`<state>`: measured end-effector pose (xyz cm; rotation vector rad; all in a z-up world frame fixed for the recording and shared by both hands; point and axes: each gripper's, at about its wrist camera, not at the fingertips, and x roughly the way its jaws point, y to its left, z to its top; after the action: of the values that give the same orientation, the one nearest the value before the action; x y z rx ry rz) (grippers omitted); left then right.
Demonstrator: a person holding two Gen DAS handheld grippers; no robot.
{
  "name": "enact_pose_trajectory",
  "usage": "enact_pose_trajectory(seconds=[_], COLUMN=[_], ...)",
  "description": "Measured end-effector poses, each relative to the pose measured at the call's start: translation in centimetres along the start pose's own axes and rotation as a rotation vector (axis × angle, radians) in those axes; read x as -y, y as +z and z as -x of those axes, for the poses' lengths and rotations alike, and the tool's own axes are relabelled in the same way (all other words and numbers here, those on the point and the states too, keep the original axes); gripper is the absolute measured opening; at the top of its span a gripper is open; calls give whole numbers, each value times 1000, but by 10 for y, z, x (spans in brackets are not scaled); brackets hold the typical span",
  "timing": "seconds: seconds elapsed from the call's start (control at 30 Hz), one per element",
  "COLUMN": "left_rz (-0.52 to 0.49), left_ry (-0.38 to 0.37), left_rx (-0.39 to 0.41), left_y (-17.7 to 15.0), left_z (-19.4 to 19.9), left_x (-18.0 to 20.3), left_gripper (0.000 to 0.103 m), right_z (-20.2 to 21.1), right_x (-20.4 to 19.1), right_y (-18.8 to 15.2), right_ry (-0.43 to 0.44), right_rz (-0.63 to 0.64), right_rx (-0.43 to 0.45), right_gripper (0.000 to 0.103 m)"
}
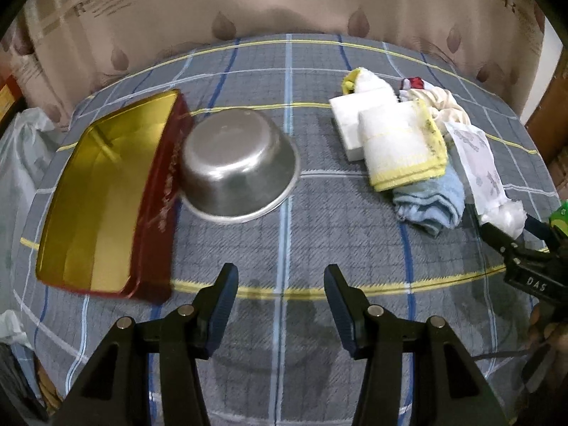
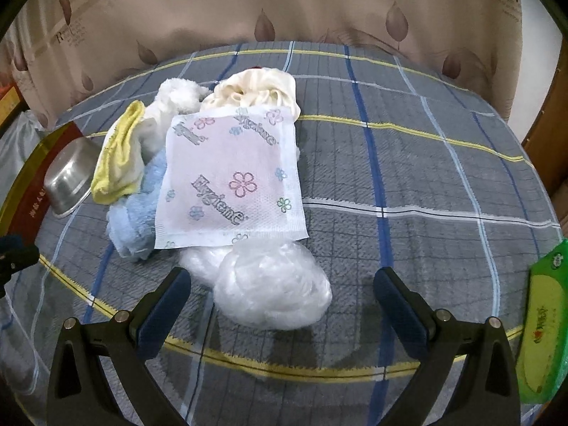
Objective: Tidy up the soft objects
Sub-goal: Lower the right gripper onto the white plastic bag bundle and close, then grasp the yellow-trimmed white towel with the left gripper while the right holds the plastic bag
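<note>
A: Crinkled white plastic, a scrunched clear bag (image 2: 271,284), lies on the plaid tablecloth (image 2: 426,163) between the wide-spread fingers of the right gripper (image 2: 280,294). Neither pad touches it.

B: Where are the other soft things?

A: Just behind the bag. A flat tissue packet (image 2: 230,181) with flower print lies on top of the heap, its near edge touching the bag. To its left are a blue towel (image 2: 133,220), a white cloth with yellow trim (image 2: 117,163) and a cream cloth (image 2: 255,88) at the back.

B: And the left gripper?

A: The left gripper (image 1: 280,301) hangs about half open over bare tablecloth, holding nothing. Ahead of it are an upturned steel bowl (image 1: 238,167) and, touching the bowl's left side, an open red tin with a gold interior (image 1: 103,209), probably where the items go.

B: How should the bag be picked up well?

A: I'd judge it best to lower the right gripper until both pads straddle the fattest part of the bag, then close firmly, since plastic compresses and slips. Lift straight up so the packet is not dragged along.
</note>
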<state>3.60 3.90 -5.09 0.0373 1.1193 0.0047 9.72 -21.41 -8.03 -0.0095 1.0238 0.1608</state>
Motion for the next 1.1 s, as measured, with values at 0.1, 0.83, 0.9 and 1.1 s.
enact_pose_trajectory(seconds=[0.1,0.83,0.9,1.1], left_rz=[-22,-66,-62,-67], left_ry=[-23,-166,-170,-175], left_rx=[-7,-12,-8,-18], left_y=[8,74,83,102], left_z=[-5,-8,-6,-9], left_x=[7,60,66,89], left_gripper=[51,52,52,56], right_z=[-3,3,2,3], right_x=[-3,9,14,29], right_y=[0,-2,-2,-1], right_ry=[8,36,23,25], right_rz=[6,-64,-86,-152], right_rx=[-2,-41,-48,-53], right_gripper=[99,35,35,35])
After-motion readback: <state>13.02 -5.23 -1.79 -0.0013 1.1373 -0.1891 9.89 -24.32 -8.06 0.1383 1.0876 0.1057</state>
